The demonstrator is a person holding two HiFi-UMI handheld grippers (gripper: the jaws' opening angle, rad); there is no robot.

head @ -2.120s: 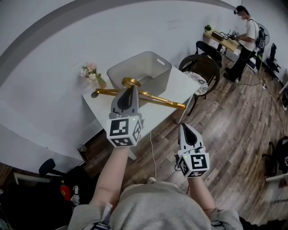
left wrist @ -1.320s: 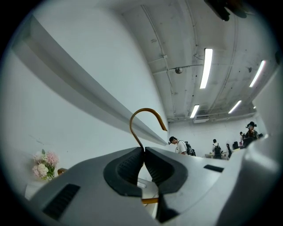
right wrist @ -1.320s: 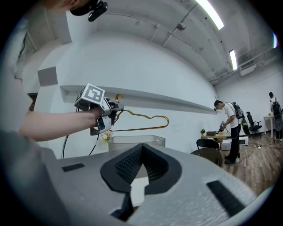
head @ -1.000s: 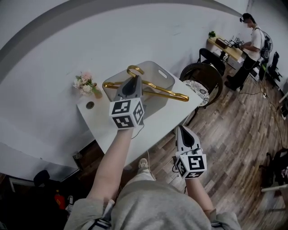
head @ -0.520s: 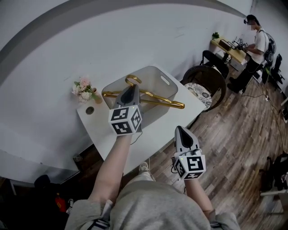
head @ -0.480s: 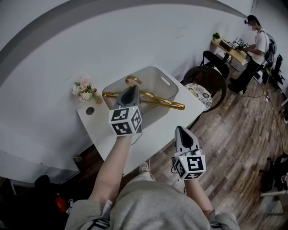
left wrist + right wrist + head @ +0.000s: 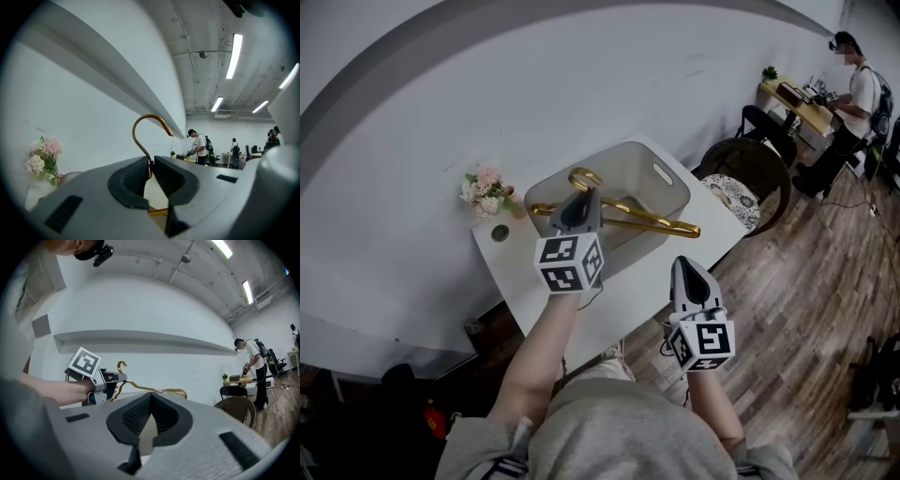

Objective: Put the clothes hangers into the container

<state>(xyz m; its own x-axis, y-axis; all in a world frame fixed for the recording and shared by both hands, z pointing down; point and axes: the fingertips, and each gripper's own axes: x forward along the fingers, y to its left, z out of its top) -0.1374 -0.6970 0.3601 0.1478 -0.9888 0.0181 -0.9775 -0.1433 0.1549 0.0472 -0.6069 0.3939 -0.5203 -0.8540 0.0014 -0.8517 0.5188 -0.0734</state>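
A: Where's the hanger [image 7: 652, 220], and which way does it lie?
B: Gold one, held over the open top of the grey container [image 7: 639, 173], which sits on the white table [image 7: 642, 286]. In the head view its long bar runs left-right, the right end a bit lower. The right tip shows past the container's near right corner. Hook's at the top, toward the wall.
A: Left gripper?
B: Left gripper [image 7: 584, 194] has its jaws nipped tight on the hanger's neck, just below the hook. In the left gripper view the hook [image 7: 149, 124] arcs up above the pads & curls right. Arm's stretched fwd over the table, gripper about level, marker cube facing the camera.
A: And the right?
B: Right gripper [image 7: 686, 265] has its jaws pressed together, nothing btwn them. It's nearer the body, off the table's near edge, over the wood floor [image 7: 806, 281]. It points roughly the same way as the left.
A: Anything you can't make out?
B: Middle of the bar is behind the left gripper in the head view. Can't tell if the hanger touches the rim. Container's bottom is mostly hidden. Flowers [image 7: 485, 186] sit at the table's left corner by the wall. A person [image 7: 858, 94] stands far right, too small for detail.
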